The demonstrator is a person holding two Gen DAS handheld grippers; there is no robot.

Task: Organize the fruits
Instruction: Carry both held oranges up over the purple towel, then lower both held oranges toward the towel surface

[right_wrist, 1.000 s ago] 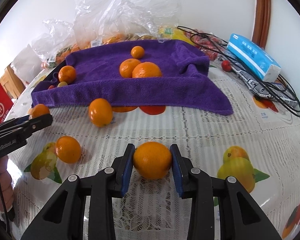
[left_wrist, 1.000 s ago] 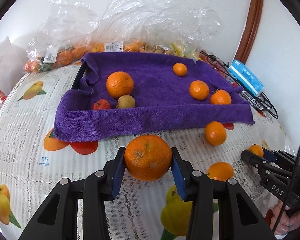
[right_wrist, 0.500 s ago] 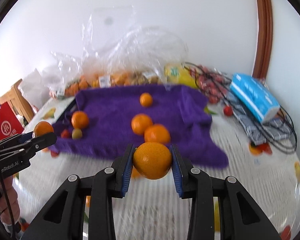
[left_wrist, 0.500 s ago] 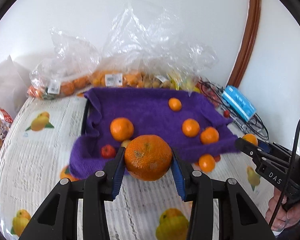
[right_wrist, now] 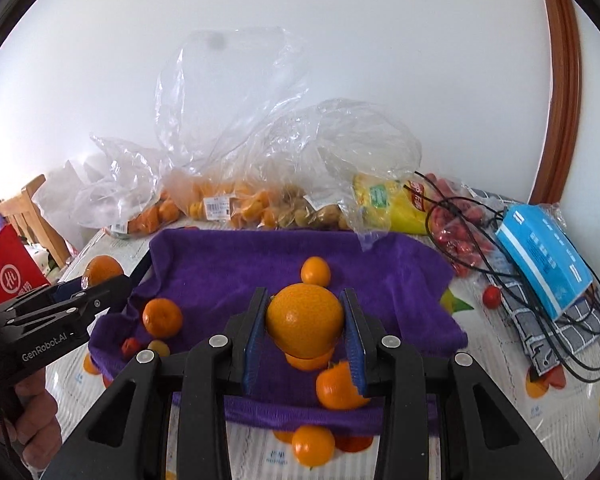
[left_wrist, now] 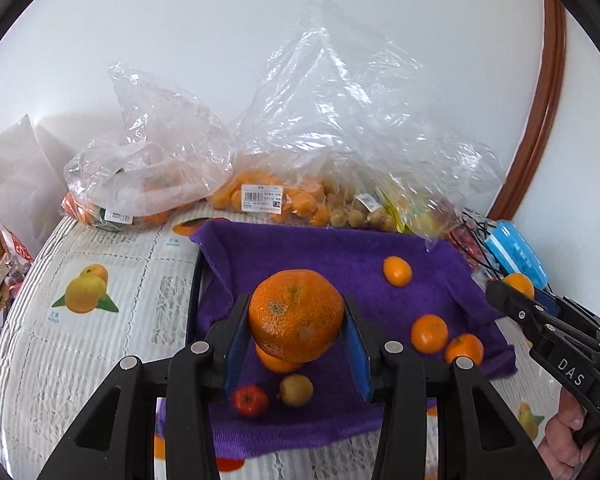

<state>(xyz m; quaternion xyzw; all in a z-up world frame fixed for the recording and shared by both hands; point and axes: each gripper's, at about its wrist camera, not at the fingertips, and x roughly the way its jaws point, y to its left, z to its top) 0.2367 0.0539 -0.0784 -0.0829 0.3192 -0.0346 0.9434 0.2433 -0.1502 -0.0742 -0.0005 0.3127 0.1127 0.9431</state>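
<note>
Above the purple towel (left_wrist: pixel 340 264), the left gripper (left_wrist: pixel 296 350) has its blue-padded fingers (left_wrist: pixel 236 344) closed on a big orange (left_wrist: pixel 296 314) with a mottled skin, held clear of the cloth. Right under it on the towel lie another orange (left_wrist: pixel 276 362), a small red fruit (left_wrist: pixel 250 400) and a greenish-brown one (left_wrist: pixel 296 390), close together. Three small mandarins (left_wrist: pixel 429 334) sit further right on the towel, one of them near the far edge.

From the right wrist view, the right gripper (right_wrist: pixel 304 342) likewise has its fingers (right_wrist: pixel 354 344) clamped on a smooth orange (right_wrist: pixel 304 320), raised over the near half of the towel (right_wrist: pixel 236 264). One mandarin (right_wrist: pixel 338 388) lies just beside the right finger, and another fruit (right_wrist: pixel 313 445) rests on the bench (right_wrist: pixel 500 380) in front of the towel's near edge.

Behind the towel, clear plastic bags (right_wrist: pixel 228 184) of fruit stand against the wall. At the bench's right end a blue packet (right_wrist: pixel 544 252) lies among black cables (right_wrist: pixel 572 344).

Each gripper shows at the edge of the other's view, well apart.
</note>
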